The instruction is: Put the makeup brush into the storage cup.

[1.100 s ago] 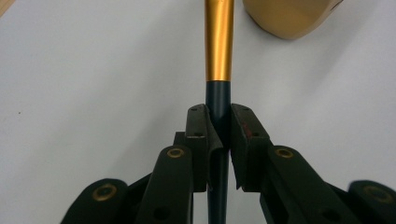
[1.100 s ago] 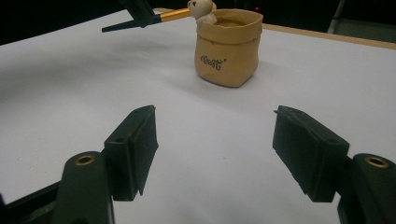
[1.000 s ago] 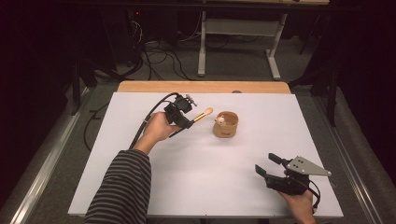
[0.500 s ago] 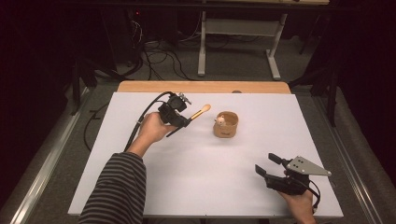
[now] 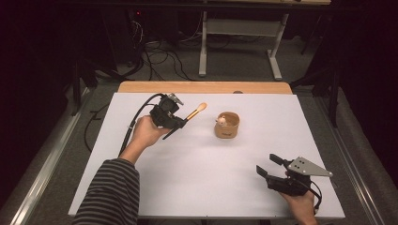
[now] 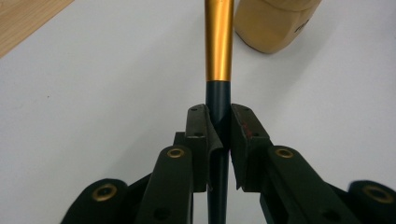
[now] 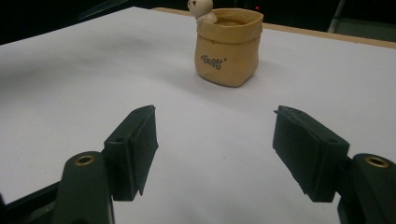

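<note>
A brush (image 5: 196,111) with a dark handle, gold ferrule (image 6: 219,42) and pale tip is clamped in my left gripper (image 5: 180,123), held above the table left of centre. In the left gripper view the pads (image 6: 201,135) of my left gripper (image 6: 219,116) press on the handle from both sides. The brush tip points toward a tan bag-shaped pot (image 5: 226,125) (image 6: 273,23) with a small bear figure (image 7: 201,9) on its rim. My right gripper (image 5: 268,165) (image 7: 215,135) rests open near the front right, aimed at the pot (image 7: 228,46), nothing between its jaws.
A white sheet (image 5: 202,178) covers the table, with a wooden strip (image 5: 202,87) along the far edge. The left gripper's cable (image 5: 136,117) loops over the table's left side. Beyond the table are floor cables (image 5: 164,51) and a desk frame (image 5: 244,28).
My left hand has carried the brush leftward, away from the pot. The right gripper has stayed in place.
</note>
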Action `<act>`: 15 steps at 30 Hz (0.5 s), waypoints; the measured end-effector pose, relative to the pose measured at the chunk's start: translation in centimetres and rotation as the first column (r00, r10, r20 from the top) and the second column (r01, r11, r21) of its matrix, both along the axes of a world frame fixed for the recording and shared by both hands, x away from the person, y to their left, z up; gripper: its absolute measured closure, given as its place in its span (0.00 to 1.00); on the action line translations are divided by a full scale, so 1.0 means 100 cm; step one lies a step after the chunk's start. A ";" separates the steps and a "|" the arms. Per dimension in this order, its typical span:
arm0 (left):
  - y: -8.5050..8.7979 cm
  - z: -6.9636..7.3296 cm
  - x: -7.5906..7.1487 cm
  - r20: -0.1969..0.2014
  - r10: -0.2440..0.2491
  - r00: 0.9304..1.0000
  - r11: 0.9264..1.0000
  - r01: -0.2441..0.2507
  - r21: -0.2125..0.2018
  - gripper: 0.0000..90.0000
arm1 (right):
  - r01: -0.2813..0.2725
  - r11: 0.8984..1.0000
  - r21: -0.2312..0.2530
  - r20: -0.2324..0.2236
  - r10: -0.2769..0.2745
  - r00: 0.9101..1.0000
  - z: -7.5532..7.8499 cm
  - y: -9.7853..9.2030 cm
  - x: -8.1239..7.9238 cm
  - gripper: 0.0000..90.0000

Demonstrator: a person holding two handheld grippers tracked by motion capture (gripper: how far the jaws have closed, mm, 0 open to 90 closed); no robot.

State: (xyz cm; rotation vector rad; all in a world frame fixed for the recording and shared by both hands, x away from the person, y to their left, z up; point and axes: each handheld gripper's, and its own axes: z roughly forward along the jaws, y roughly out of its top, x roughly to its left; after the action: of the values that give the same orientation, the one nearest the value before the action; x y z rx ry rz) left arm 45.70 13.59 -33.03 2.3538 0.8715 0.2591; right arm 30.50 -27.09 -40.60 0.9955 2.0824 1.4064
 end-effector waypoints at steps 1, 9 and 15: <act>0.001 0.000 -0.002 0.003 0.002 1.000 1.000 -0.002 -0.006 0.87 | -0.001 1.000 0.000 0.001 0.001 1.000 0.000 0.000 0.000 0.36; 0.007 0.006 -0.016 0.020 -0.007 1.000 0.999 0.008 -0.036 0.87 | -0.001 1.000 -0.003 0.000 0.001 1.000 0.000 0.001 0.000 0.36; 0.010 0.007 -0.024 0.029 -0.011 1.000 0.999 0.012 -0.053 0.87 | 0.000 1.000 -0.002 0.000 0.000 1.000 0.000 0.000 0.000 0.36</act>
State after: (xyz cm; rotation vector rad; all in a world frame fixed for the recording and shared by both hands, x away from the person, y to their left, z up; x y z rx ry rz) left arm 43.27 14.59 -32.37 2.2995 0.8413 0.2607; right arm 30.49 -27.04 -40.61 0.9942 2.0836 1.4036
